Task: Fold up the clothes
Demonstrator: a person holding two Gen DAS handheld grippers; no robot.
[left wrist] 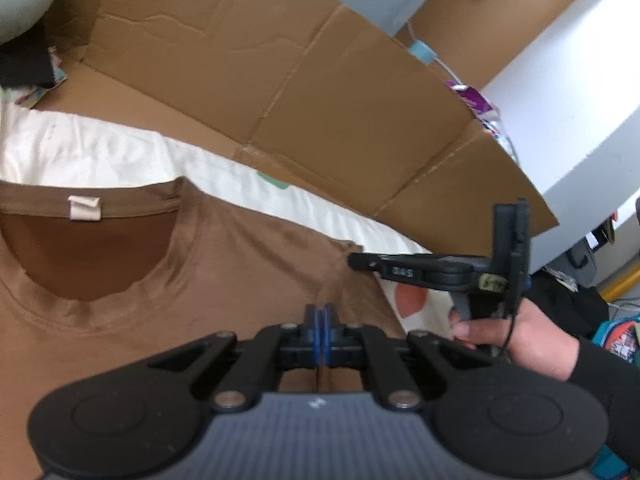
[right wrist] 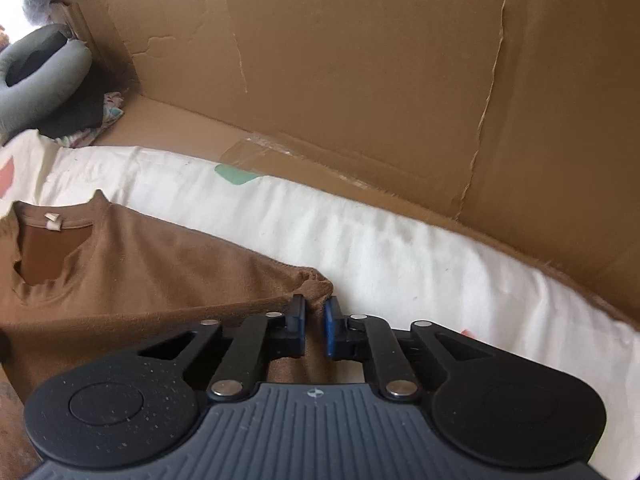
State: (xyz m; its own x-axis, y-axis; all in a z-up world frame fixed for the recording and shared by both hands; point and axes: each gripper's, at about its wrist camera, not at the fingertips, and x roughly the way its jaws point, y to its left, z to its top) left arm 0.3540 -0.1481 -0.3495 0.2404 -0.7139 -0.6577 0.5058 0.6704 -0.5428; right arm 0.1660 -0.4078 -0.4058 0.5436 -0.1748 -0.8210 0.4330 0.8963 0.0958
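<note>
A brown T-shirt [left wrist: 220, 264] [right wrist: 160, 272] lies flat on a white sheet, neck opening up, with a pale label [left wrist: 83, 208] inside the collar. My left gripper [left wrist: 321, 312] is shut with its blue pads together, pinching a ridge of the shirt's fabric just right of the collar. My right gripper [right wrist: 314, 312] is shut on the bunched shoulder corner of the shirt, and brown cloth fills the narrow gap between its pads. In the left wrist view the right gripper [left wrist: 356, 260] shows from the side at that same corner, held by a person's hand [left wrist: 520, 340].
A white sheet [left wrist: 100, 152] [right wrist: 400, 248] with coloured patches covers the surface. Flattened cardboard [left wrist: 320, 80] [right wrist: 360, 80] stands as a wall right behind it. A grey neck pillow [right wrist: 44, 76] and dark clothes lie at the far left. Bags and clutter sit at the right.
</note>
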